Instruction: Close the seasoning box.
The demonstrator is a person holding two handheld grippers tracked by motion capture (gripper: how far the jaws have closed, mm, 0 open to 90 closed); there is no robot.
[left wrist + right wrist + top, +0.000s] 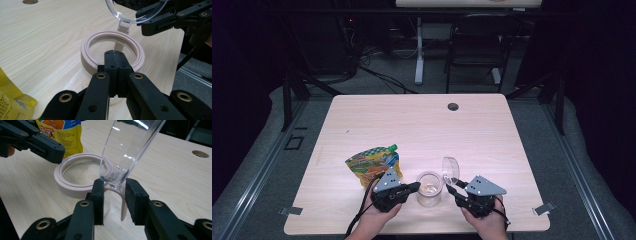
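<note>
Left gripper [115, 53] had its jaws together against the jar [429, 189] rim, right gripper [115, 191] jaws sat apart around the flipped-up clear lid [130, 147].

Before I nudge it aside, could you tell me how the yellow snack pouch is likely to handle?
The yellow pouch looks soft and creased, so it probably flexes when gripped. Lying flat on the table, it should slide rather than roll. Its glossy film may be slippery.

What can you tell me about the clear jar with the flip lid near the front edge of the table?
The jar is clear, glass or plastic, and stands upright near the table's front edge, right of a yellow pouch. A thick pinkish-beige collar rings its mouth. Its round clear lid is swung up on a hinge. The left tongs, shut, rest at the collar; the right tongs straddle the lid's base by the hinge.
</note>
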